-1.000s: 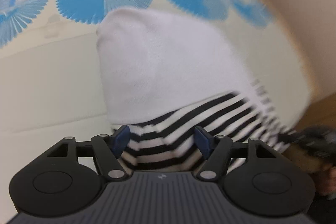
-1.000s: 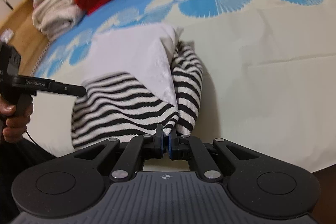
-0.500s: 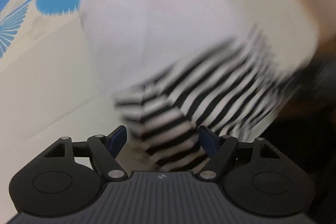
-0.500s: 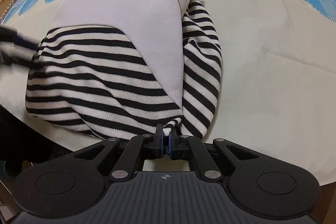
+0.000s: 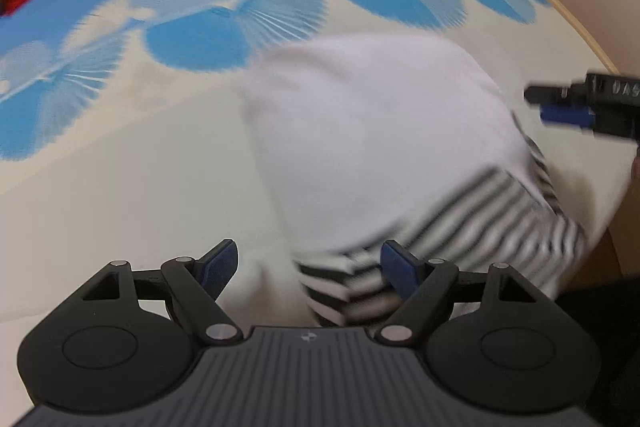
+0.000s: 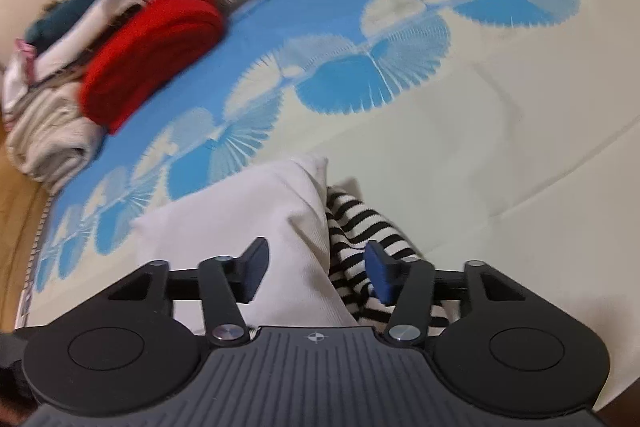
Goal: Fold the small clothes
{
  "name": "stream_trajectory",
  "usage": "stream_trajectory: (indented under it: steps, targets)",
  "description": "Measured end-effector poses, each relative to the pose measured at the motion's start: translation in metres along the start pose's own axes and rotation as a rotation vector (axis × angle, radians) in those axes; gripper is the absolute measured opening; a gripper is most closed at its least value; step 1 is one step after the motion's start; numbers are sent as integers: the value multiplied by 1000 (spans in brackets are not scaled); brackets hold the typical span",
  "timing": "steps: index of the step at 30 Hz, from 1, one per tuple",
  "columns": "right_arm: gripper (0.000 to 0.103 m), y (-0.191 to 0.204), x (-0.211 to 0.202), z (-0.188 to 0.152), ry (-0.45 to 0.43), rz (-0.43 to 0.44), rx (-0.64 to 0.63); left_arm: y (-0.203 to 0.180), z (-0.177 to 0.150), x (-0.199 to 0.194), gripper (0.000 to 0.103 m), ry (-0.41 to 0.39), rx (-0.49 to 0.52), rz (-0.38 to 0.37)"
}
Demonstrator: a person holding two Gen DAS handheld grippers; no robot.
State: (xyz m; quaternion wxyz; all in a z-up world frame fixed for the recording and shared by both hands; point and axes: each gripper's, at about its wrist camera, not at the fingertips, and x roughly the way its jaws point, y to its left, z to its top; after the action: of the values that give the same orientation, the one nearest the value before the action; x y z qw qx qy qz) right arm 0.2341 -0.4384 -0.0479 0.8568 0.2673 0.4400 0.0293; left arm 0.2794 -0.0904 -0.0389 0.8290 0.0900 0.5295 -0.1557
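the striped garment (image 6: pixel 360 235) lies folded on the blue and cream cloth (image 6: pixel 500 155) at the near edge of the table, its plain white panel (image 5: pixel 372 131) uppermost and the black-and-white stripes showing at about 5 o'clock of the panel in the left wrist view. the right gripper (image 6: pixel 316 271) has just been opening: its jaws stand roughly half apart over the fold, with white fabric and striped edge between them but neither pad pressing, so it holds nothing. the left gripper (image 5: pixel 308 267) is spread wide above the striped hem at the garment's 6 o'clock corner, also gripping nothing, though blur makes contact hard to judge. the likeliest trouble is the loose fold springing open, since the striped layer bulges at the right side. a blue pad could also snag the knit as a gripper pulls away and drag the bundle toward the table edge, which runs close behind the hem. the red folded piece (image 6: pixel 152 55) and the pile at 10 o'clock sit well apart, so they look safe.
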Motion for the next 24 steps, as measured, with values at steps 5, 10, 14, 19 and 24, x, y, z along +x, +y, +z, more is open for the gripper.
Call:
stream_trajectory:
  steps: [5,10,14,19,24]
  targets:
    - [67,14,39,10,22,-55,39,12,10,-4,84,-19,-71,35]
    - [57,18,62,12,49,-92,52,14,9,-4,84,-25,-72,31]
    - [5,25,44,17,-86,-27,56,18,8,-5,84,-28,-79,32]
    - [5,13,42,15,-123,-190,74,24,9,-7,84,-36,-141,17]
    - [26,12,43,7,-64,-249,19,33,12,-6,84,-36,-239,-43]
